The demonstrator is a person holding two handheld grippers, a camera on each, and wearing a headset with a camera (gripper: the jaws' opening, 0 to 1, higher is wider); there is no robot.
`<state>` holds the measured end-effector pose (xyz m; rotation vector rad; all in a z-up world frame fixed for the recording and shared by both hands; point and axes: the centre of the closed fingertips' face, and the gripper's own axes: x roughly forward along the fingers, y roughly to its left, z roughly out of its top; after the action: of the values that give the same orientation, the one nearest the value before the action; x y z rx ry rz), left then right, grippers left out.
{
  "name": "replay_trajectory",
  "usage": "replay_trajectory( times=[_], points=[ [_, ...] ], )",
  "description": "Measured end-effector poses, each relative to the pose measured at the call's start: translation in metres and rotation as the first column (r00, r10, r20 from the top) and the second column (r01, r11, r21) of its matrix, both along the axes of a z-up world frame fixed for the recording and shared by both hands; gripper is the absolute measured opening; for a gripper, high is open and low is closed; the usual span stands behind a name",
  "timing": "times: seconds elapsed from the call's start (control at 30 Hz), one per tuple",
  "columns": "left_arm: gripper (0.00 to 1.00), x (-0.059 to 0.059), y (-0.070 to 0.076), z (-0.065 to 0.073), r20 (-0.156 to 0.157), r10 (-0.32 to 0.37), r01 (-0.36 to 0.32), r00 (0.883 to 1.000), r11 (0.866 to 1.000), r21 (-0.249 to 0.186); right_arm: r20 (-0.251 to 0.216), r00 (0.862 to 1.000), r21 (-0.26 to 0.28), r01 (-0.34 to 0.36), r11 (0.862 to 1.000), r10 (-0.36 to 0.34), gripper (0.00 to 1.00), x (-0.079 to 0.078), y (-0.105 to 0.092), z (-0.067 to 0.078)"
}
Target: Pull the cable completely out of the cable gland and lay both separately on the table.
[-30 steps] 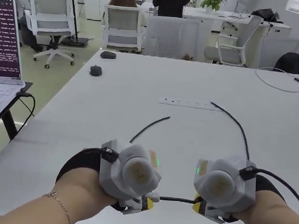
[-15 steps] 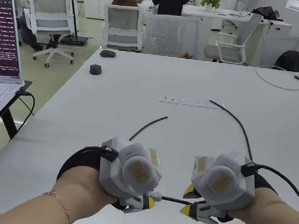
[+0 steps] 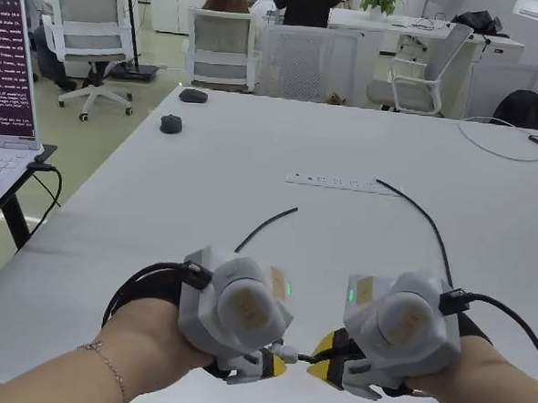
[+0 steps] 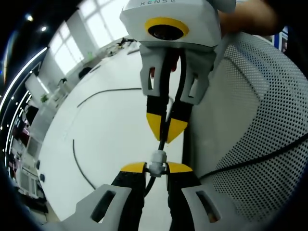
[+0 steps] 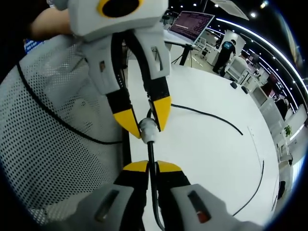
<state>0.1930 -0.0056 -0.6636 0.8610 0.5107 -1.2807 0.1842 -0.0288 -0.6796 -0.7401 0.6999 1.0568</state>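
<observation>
Cable gland (image 4: pixel 157 162) sits pinched between the closed jaws of the left gripper (image 4: pixel 157 168), tip to tip with the right gripper (image 5: pixel 151 167). The right gripper's jaws are clamped on the black cable (image 5: pixel 150 149) coming out of the gland. Both are held over the near edge of a white table (image 3: pixel 206 188). Beyond the grippers lie a black wire (image 3: pixel 268 224) and a power strip (image 3: pixel 339 183). Farther off are a mouse (image 3: pixel 171 124) and office chairs (image 3: pixel 222 48). A laptop (image 3: pixel 8 67) stands left of the left gripper.
</observation>
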Motion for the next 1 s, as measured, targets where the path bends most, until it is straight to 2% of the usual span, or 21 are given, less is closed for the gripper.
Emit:
replay_trajectory(
  times=[0.2, 0.3, 0.4, 0.5, 0.7, 0.8, 0.87, 0.9, 0.93, 1.0],
  points=[
    [0.16, 0.001, 0.003, -0.002, -0.005, 0.018, -0.018, 1.000, 1.000, 0.012, -0.012, 0.999, -0.064, 0.040, 0.997, -0.041, 0.03, 0.003, -0.015, -0.009],
    [0.16, 0.003, 0.004, -0.002, -0.003, 0.025, -0.025, 1.000, 1.000, 0.017, -0.014, 0.997, -0.130, 0.070, 0.989, -0.072, 0.04, 0.004, -0.028, -0.016],
    [0.16, 0.002, 0.005, -0.003, -0.005, 0.025, -0.025, 1.000, 0.999, 0.020, -0.024, 0.995, -0.146, 0.091, 0.985, -0.095, 0.04, 0.005, -0.034, -0.019],
    [0.16, 0.002, 0.004, -0.003, -0.005, 0.023, -0.023, 1.000, 0.999, 0.023, -0.025, 0.992, -0.188, 0.115, 0.975, -0.122, 0.04, 0.007, -0.044, -0.023],
    [0.16, 0.003, 0.004, -0.003, -0.008, 0.027, -0.027, 1.000, 0.999, 0.021, -0.022, 0.986, -0.235, 0.157, 0.959, -0.166, 0.05, 0.009, -0.058, -0.027],
    [0.16, 0.003, 0.004, -0.003, -0.007, 0.028, -0.028, 1.000, 0.999, 0.020, -0.035, 0.986, -0.237, 0.152, 0.960, -0.165, 0.05, 0.007, -0.058, -0.028],
    [0.16, 0.004, 0.004, -0.003, -0.001, 0.027, -0.027, 1.000, 0.999, 0.024, -0.051, 0.990, -0.248, 0.115, 0.962, -0.131, 0.07, 0.002, -0.055, -0.029],
    [0.16, 0.004, 0.004, -0.003, -0.002, 0.026, -0.026, 1.000, 0.999, 0.023, -0.045, 0.992, -0.235, 0.102, 0.967, -0.116, 0.11, 0.002, -0.051, -0.028],
    [0.16, 0.003, 0.004, -0.003, -0.005, 0.025, -0.025, 1.000, 0.999, 0.019, -0.041, 0.995, -0.177, 0.085, 0.981, -0.093, 0.14, 0.002, -0.038, -0.024],
    [0.16, 0.002, 0.003, -0.002, 0.000, 0.021, -0.021, 1.000, 1.000, 0.017, -0.041, 0.997, -0.084, 0.057, 0.995, -0.060, 0.20, 0.001, -0.019, -0.014]
  ],
)
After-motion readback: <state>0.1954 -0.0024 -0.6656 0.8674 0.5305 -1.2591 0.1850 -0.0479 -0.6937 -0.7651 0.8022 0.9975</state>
